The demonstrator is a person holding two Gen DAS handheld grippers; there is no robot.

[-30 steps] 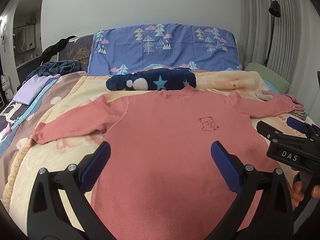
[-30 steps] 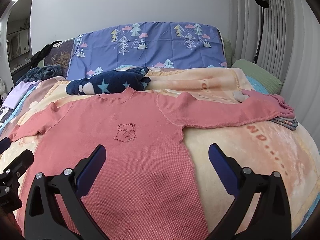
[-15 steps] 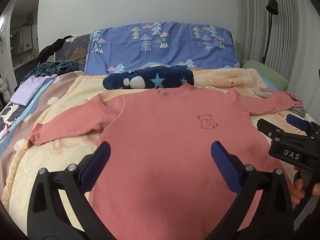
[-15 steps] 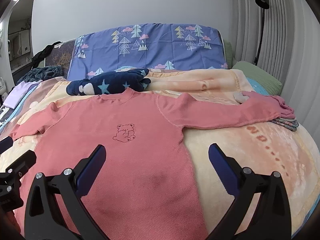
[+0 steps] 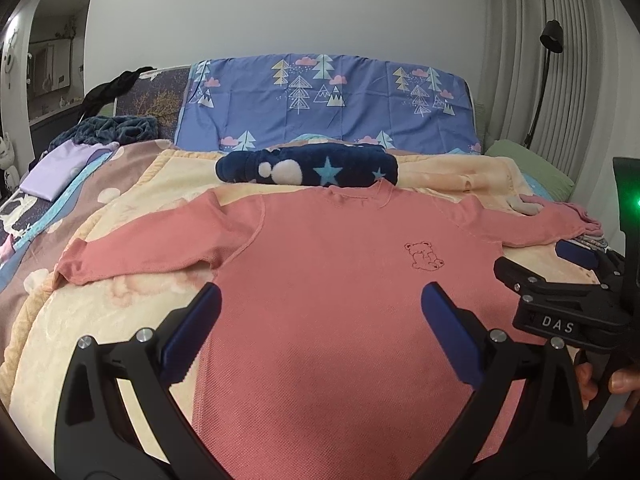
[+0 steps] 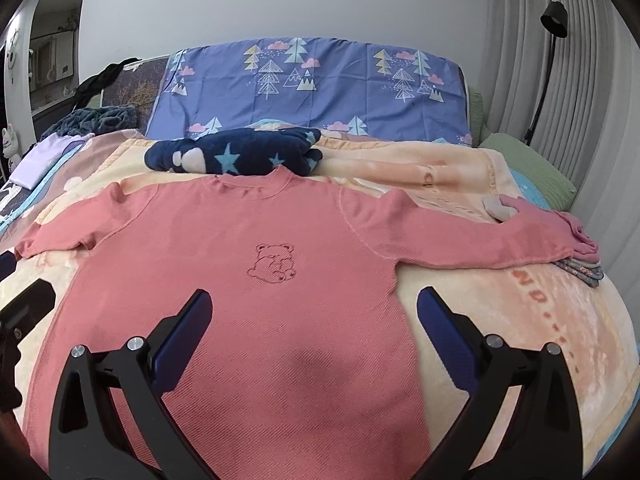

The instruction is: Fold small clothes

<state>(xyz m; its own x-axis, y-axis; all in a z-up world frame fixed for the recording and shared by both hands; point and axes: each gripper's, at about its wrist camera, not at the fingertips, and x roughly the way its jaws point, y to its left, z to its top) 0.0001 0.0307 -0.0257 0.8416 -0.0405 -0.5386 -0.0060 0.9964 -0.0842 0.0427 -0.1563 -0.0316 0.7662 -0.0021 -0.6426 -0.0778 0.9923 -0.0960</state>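
a pink sweatshirt (image 5: 340, 280) with a small bear outline (image 6: 274, 262) on the chest lies flat, face up, in the middle of the bed's peach blanket (image 6: 500, 312), both sleeves stretched out toward the side edges. just past its collar, toward the head of the bed, sits a rolled navy star-print fleece (image 5: 308, 168). the left gripper (image 5: 320, 324) and the right gripper (image 6: 312, 320) both hang above the sweatshirt's lower half, fingers spread wide, holding nothing.
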